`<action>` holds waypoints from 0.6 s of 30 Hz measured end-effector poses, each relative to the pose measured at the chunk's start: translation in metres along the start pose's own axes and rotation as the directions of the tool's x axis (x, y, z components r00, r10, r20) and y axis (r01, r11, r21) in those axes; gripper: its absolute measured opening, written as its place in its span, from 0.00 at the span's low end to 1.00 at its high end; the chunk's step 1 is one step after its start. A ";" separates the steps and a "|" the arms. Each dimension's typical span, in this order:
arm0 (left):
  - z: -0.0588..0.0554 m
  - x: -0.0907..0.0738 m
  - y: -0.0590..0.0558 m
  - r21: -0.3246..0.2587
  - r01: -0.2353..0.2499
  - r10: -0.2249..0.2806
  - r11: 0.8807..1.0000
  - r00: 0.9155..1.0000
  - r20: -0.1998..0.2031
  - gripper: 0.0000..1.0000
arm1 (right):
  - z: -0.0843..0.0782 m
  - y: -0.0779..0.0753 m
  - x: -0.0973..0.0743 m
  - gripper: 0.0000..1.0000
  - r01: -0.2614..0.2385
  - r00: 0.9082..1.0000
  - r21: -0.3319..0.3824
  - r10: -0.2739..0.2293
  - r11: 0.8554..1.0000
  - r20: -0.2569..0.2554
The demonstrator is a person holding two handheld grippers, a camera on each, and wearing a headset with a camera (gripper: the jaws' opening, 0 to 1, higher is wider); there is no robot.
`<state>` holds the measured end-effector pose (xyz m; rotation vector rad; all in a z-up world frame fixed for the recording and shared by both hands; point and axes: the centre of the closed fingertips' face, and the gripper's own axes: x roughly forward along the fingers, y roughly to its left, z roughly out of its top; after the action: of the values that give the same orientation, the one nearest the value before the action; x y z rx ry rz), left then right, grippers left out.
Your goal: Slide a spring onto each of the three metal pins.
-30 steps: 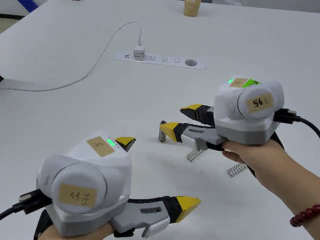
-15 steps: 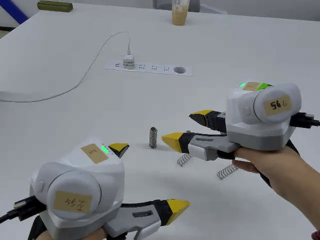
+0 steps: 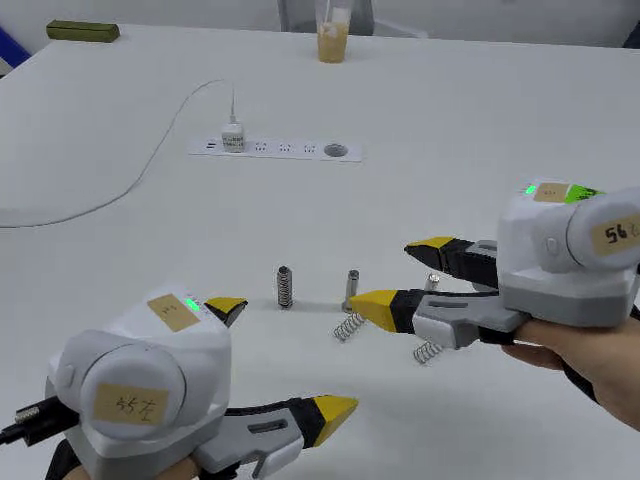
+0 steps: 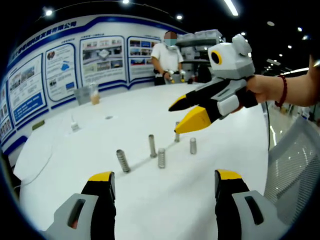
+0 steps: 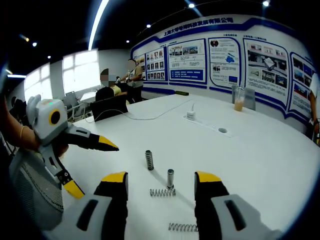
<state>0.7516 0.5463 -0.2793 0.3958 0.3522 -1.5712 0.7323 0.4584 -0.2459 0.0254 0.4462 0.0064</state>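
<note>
Three steel pins stand upright on a white table (image 3: 120,250), with three coiled wire springs and two grey-and-white plastic grippers with yellow-tipped black jaws. One spring is on a pin (image 3: 285,287), wrapping its shaft from base to near the top. A bare pin (image 3: 352,290), a smooth slim cylinder, stands just at its 3 o'clock in the head view. The third pin (image 4: 176,136) stands farther on, partly behind the right gripper (image 3: 383,273).

The other two springs lie on their sides. One spring (image 3: 348,326) rests just at 6 o'clock of the bare pin and at 7 o'clock of the right gripper's lower jaw tip. The last spring (image 3: 428,351) lies under that gripper's body, at 5 o'clock of the same tip. In the right gripper view, the bare pin and the nearer loose spring sit between the spread jaws, just ahead of the tips.

The right gripper, held above the table, is spread wide and grasps nothing. The left gripper (image 3: 288,355) is likewise spread and empty, with the sprung pin at its 12 o'clock, well apart.

At 12 o'clock, far across the table, lie a flat white power strip (image 3: 275,149) with one plug in it and a clear cup (image 3: 332,40) of pale drink.
</note>
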 end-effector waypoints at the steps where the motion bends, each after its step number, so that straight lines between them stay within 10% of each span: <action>1: -0.001 0.001 0.000 0.004 0.002 -0.002 1.000 1.000 -0.005 0.82 | -0.001 -0.001 -0.002 0.55 0.001 1.000 0.002 -0.001 1.000 -0.001; 18: -0.010 0.027 0.004 0.050 0.018 -0.015 0.999 0.998 -0.057 0.66 | -0.018 -0.006 -0.031 0.59 -0.001 1.000 0.036 0.000 0.999 0.020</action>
<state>0.7552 0.5267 -0.2999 0.4784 0.3603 -1.5894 0.6968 0.4527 -0.2496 0.0612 0.4259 -0.0013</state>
